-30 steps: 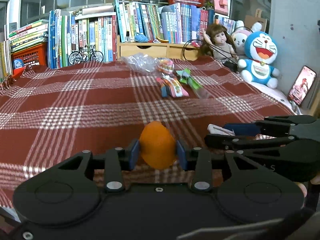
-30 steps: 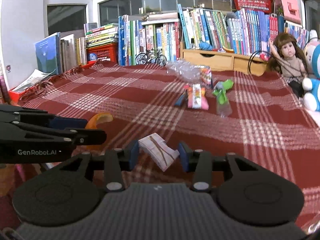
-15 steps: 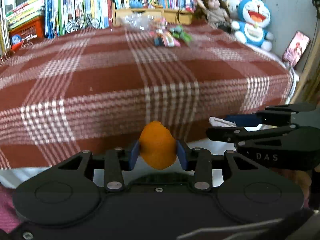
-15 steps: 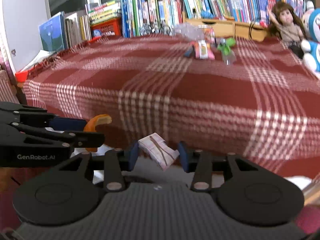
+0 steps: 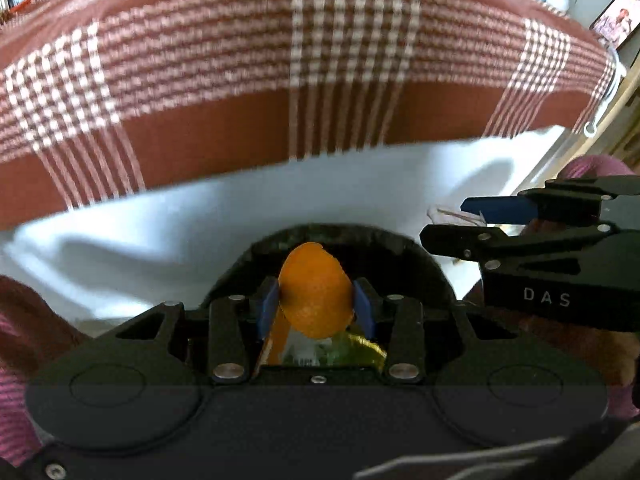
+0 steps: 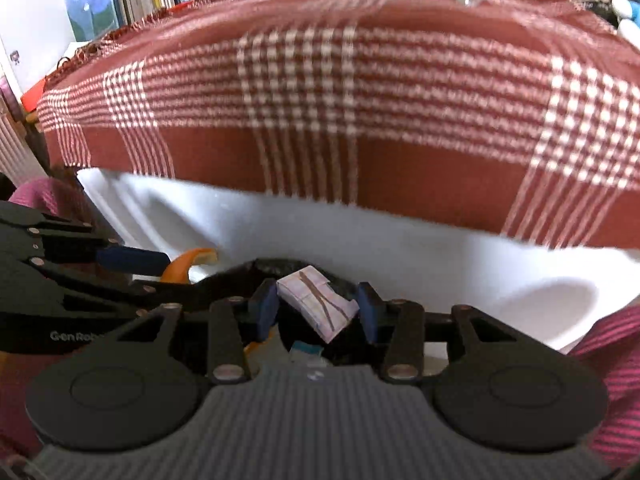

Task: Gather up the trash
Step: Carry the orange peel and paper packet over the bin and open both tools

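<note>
Two grips you hold: left gripper pinching peel, right gripper pinching wrapper, bin rim below, cloth edge ahead.

The right tool grips a crumpled paper scrap above a dark bin. At left, the left tool holds orange peel. Beyond hangs the plaid cloth.

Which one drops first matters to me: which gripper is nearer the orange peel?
Left. The left gripper is clamped on the peel; the right gripper is beside it, to its right, apart from the peel, clamped on a folded paper.
</note>
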Action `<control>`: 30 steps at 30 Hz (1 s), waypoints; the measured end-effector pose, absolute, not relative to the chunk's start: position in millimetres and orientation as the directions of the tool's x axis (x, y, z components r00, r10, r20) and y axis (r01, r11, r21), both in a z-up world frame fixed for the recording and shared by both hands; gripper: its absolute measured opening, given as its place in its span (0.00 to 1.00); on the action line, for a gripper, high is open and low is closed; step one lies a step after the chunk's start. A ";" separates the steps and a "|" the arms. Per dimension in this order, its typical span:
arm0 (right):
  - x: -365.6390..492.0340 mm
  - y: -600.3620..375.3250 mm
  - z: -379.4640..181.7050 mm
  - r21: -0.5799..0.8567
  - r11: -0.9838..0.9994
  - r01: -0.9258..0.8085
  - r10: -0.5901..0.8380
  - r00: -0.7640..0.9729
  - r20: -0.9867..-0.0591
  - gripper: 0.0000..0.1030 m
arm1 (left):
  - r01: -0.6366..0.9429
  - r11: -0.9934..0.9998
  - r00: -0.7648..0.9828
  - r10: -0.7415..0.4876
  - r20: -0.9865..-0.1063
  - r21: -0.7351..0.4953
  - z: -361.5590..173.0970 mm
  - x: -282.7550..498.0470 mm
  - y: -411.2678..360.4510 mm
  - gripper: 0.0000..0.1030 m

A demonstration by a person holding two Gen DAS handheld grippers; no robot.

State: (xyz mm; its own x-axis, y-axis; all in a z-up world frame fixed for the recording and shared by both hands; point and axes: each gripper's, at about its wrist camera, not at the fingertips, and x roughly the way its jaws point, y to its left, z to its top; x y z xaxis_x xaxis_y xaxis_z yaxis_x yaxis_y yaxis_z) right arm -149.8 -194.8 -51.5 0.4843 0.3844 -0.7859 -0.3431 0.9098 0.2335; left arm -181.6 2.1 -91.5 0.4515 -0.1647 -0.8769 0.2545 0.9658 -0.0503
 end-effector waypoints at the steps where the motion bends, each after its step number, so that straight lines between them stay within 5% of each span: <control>1: -150.2 -194.2 -54.1 0.239 0.909 -0.341 0.386 0.476 -0.790 0.47 | 0.254 0.966 0.444 -0.162 -0.881 -0.050 -93.8 -181.3 2.4 0.38; 20: -148.1 -182.5 -66.7 0.264 0.897 -0.355 0.405 0.415 -0.815 0.52 | 0.243 0.969 0.395 -0.146 -0.907 -0.050 -104.6 -179.3 4.1 0.39; 30: -146.1 -187.0 -68.7 0.279 0.900 -0.335 0.406 0.413 -0.815 0.61 | 0.224 0.974 0.398 -0.130 -0.908 -0.041 -102.3 -174.6 5.1 0.48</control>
